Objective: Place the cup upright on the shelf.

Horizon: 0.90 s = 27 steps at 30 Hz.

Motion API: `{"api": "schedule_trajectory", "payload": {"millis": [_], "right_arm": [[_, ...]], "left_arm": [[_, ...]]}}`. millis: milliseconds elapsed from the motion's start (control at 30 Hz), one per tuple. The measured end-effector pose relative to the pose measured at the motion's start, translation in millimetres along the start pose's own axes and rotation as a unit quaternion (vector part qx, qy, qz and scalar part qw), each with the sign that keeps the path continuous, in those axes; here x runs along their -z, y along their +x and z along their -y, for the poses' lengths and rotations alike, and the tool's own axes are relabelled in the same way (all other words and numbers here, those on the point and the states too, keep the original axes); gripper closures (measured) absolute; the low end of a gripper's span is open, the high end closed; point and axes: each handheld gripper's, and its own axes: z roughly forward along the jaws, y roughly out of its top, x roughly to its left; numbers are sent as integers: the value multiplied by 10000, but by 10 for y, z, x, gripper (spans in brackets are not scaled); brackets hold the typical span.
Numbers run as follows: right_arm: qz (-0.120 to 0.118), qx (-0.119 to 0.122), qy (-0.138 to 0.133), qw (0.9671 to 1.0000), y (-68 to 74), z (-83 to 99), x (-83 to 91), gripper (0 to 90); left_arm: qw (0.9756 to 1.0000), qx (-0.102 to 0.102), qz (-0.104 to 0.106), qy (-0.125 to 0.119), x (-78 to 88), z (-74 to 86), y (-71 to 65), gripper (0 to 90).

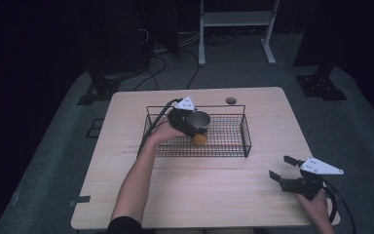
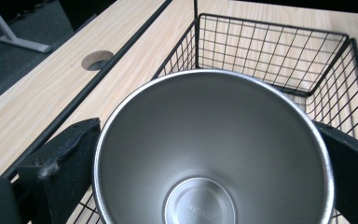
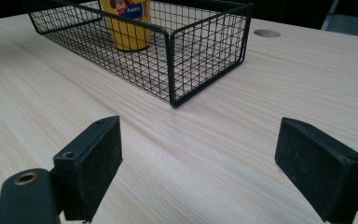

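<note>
The room is dark, with a grey floor and a light wooden table [image 1: 199,195] in the middle. A black wire basket [image 1: 246,134] sits on the far half of the table.

The left gripper [image 1: 191,122] is clamped on a shiny metal cup [image 1: 198,118], with one black jaw on each side of it. The cup is over the middle of the basket, just above the wire floor. It is empty inside. In the left gripper view, the cup [image 2: 209,154] has tiny letters stamped on its bottom, but they are too small to read.

A yellow cup [image 1: 200,139] stands in the basket, just on the near side of the metal cup. In the right gripper view, the yellow cup [image 3: 127,23] has a cartoon picture and a word that looks like "Puppy".

The right gripper [image 1: 285,175] waits at the near right of the table, well apart from the basket. Its jaws are spread wide and grip nothing.

It looks like the person is putting the metal cup into the basket. Next, the cup likely needs to go down flat on the wire, beside the yellow cup and not bumping it. Then the jaws can let go.
</note>
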Motion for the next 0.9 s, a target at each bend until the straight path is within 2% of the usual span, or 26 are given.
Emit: {"api": "schedule_trajectory", "payload": {"millis": [200,333,433,900], "right_arm": [[-19,6,-5,10000,-1,2,5,137],[-24,3,-8,10000,0,3,7,137],[-6,4,5,10000,4,3,5,137],[70,1,33,10000,15,2,-1,137]], "left_arm": [[9998,-97,-74,-156,72,-80,-33,18],[9997,-69,-94,-194,103,-104,-52,18],[9997,-85,-98,-201,127,-126,-82,18],[9983,-157,-45,-564,340,-221,-238,19]]}}
